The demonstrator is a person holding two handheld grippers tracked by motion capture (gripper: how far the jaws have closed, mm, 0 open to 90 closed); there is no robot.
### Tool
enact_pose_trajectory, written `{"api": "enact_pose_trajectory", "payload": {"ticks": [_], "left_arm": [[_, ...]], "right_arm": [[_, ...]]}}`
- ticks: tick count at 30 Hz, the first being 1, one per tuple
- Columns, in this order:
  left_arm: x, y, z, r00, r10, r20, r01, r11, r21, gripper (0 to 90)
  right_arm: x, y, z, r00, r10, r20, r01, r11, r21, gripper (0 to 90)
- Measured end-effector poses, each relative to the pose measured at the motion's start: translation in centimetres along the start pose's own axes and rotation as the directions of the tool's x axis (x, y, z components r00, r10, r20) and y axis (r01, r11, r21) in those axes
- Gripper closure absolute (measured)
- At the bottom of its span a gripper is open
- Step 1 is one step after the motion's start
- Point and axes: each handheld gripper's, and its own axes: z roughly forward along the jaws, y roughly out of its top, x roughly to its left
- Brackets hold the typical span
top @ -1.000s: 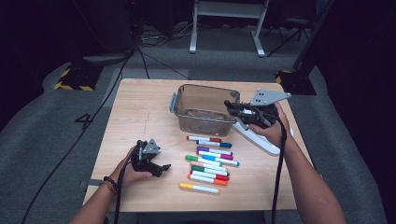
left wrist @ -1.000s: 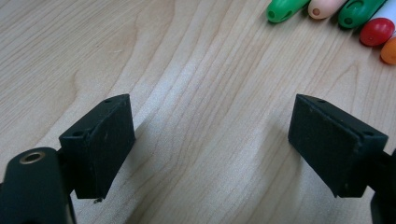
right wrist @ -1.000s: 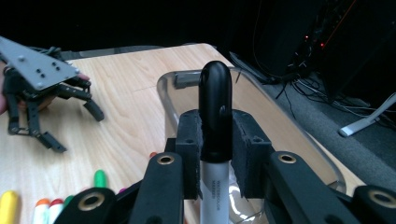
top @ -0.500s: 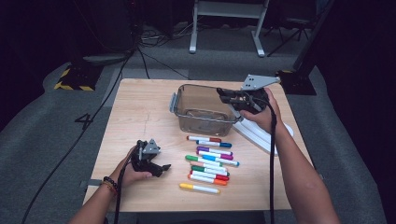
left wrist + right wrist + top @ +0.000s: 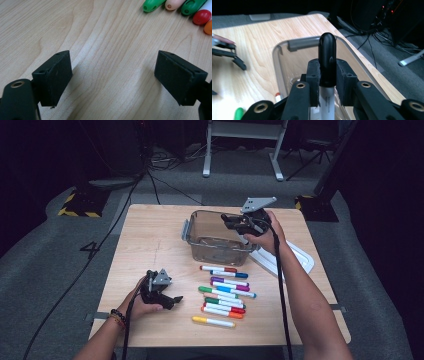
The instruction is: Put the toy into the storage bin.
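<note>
My right gripper (image 5: pixel 226 218) is shut on a black-capped marker (image 5: pixel 327 60), held level above the clear plastic bin (image 5: pixel 192 237) at the back of the table; in the right gripper view the marker's black cap pokes out past the pads (image 5: pixel 313 75) over the bin's inside (image 5: pixel 287 65). Several coloured markers (image 5: pixel 225 290) lie in a loose row on the wooden table (image 5: pixel 150 240) in front of the bin. My left gripper (image 5: pixel 172 301) rests low at the front left, open, with bare wood between its pads (image 5: pixel 56 75); marker caps (image 5: pixel 153 5) lie just beyond it.
A white lid (image 5: pixel 292 257) lies flat to the right of the bin, under the right forearm. The table's front edge is near the left hand. Dark floor, cables and a stand's legs (image 5: pixel 242 150) lie beyond the table's far edge.
The right gripper has carried the black-capped marker leftward from the bin's right end to over the bin's inside. The left gripper has stayed put.
</note>
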Motion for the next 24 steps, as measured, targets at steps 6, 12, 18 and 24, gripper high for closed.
{"api": "enact_pose_trajectory", "payload": {"ticks": [6,12,18,24], "left_arm": [[-0.1,0.0,0.0,1.0000,-0.005,-0.005,0.005,1.0000,-0.001,15.2],[-0.1,0.0,0.0,1.0000,-0.005,-0.001,0.005,1.0000,0.000,15.0],[0.0,0.0,0.0,1.0000,-0.002,0.000,0.002,1.0000,-0.001,14.8],[0.0,0.0,0.0,1.0000,-0.002,0.000,0.002,1.0000,0.000,14.8]], "right_arm": [[-0.5,-0.7,1.3,0.9998,0.016,-0.009,-0.016,0.999,0.030,74.8],[-0.4,-2.0,3.0,0.9997,0.010,-0.022,-0.007,0.991,0.131,74.7],[0.0,-2.8,4.3,0.9985,-0.006,-0.055,0.017,0.979,0.205,74.7],[0.3,-3.3,4.9,0.9965,-0.017,-0.081,0.038,0.964,0.264,74.6]]}}
